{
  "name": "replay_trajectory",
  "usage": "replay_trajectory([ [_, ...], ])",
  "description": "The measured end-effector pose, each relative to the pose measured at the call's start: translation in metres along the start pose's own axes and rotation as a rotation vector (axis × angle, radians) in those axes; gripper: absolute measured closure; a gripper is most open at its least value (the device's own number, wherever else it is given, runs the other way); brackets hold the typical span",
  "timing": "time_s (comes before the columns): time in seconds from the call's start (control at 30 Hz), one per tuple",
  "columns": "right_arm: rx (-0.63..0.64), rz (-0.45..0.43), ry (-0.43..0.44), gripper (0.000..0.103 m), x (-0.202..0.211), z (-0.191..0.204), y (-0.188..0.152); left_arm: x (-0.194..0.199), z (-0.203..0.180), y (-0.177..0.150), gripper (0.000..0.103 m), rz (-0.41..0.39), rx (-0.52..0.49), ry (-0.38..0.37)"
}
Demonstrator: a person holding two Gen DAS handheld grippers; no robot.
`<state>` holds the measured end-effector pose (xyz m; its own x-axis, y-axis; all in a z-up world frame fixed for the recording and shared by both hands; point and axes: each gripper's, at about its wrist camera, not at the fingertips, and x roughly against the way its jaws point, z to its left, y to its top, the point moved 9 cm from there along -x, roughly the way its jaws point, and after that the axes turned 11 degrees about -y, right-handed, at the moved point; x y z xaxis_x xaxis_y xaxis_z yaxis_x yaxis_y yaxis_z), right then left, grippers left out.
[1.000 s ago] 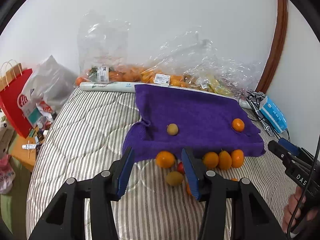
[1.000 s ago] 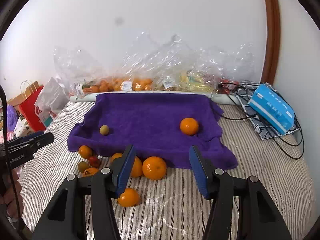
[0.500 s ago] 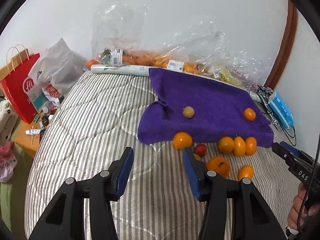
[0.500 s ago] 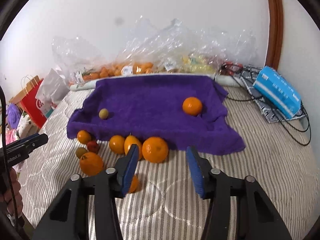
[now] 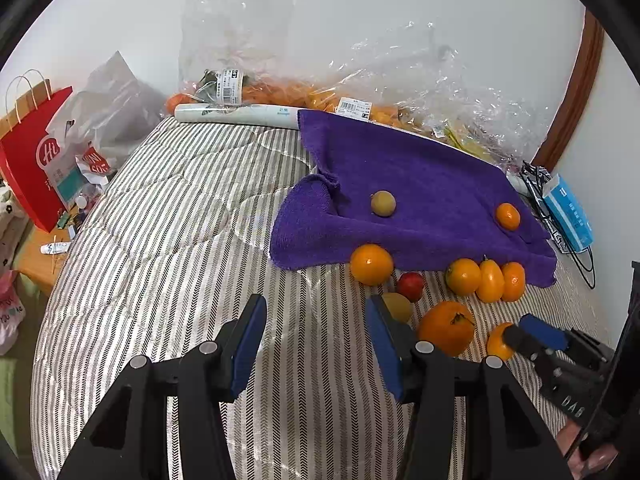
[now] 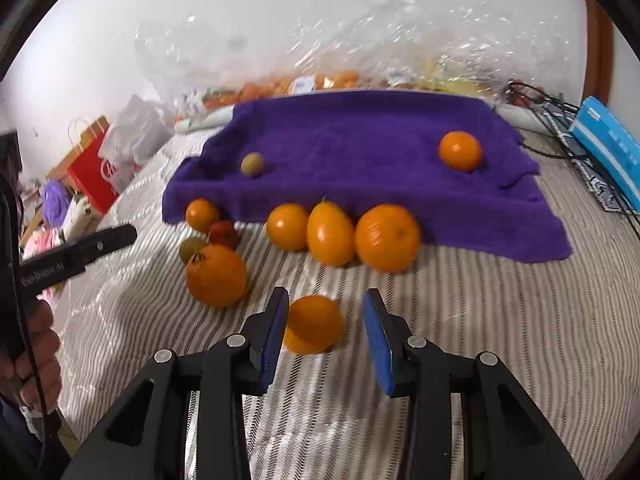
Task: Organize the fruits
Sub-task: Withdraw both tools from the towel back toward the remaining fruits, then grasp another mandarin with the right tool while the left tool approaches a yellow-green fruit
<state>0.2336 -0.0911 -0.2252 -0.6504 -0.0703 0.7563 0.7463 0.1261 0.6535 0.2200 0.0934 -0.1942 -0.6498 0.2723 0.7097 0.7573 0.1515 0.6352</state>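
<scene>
The right gripper [image 6: 325, 330] is closing around a small orange fruit [image 6: 313, 323] on the striped bed cover [image 6: 460, 300]; its left pad is at the fruit, while a gap shows on the right. The fruit's long axis runs roughly ten to four. A larger stemmed orange [image 6: 216, 275] sits near at ten o'clock. The left gripper [image 5: 314, 340] hangs narrowly parted and empty, farther off. Beyond, at twelve, three fruits [image 6: 330, 233] line the purple towel [image 6: 360, 140], apparently clear of the grasp.
</scene>
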Motion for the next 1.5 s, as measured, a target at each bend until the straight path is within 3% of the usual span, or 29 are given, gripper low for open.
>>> replay_trajectory([
  [0.3, 0.021, 0.036, -0.008, 0.066, -0.016, 0.008, -0.011, -0.002, 0.005, -0.002, 0.054, 0.003, 0.015, 0.0],
  [0.6, 0.048, -0.029, -0.029, 0.067, -0.007, -0.003, -0.009, -0.01, -0.002, -0.009, 0.054, 0.02, -0.003, -0.029],
  [0.73, 0.032, -0.049, -0.101, 0.067, -0.004, -0.028, -0.004, -0.016, -0.011, -0.009, 0.054, 0.021, -0.013, -0.063],
  [1.1, 0.015, -0.022, -0.062, 0.068, -0.011, -0.043, -0.011, -0.04, -0.035, -0.012, 0.055, 0.061, -0.058, -0.132],
  [1.27, 0.012, -0.013, -0.038, 0.069, -0.013, -0.041, -0.011, -0.052, -0.045, -0.013, 0.066, 0.075, -0.08, -0.144],
  [1.33, 0.019, -0.015, -0.047, 0.069, -0.012, -0.04, -0.011, -0.056, -0.047, -0.014, 0.074, 0.083, -0.082, -0.153],
  [1.5, 0.023, -0.015, -0.049, 0.069, -0.013, -0.038, -0.01, -0.056, -0.044, -0.013, 0.075, 0.07, -0.095, -0.135],
])
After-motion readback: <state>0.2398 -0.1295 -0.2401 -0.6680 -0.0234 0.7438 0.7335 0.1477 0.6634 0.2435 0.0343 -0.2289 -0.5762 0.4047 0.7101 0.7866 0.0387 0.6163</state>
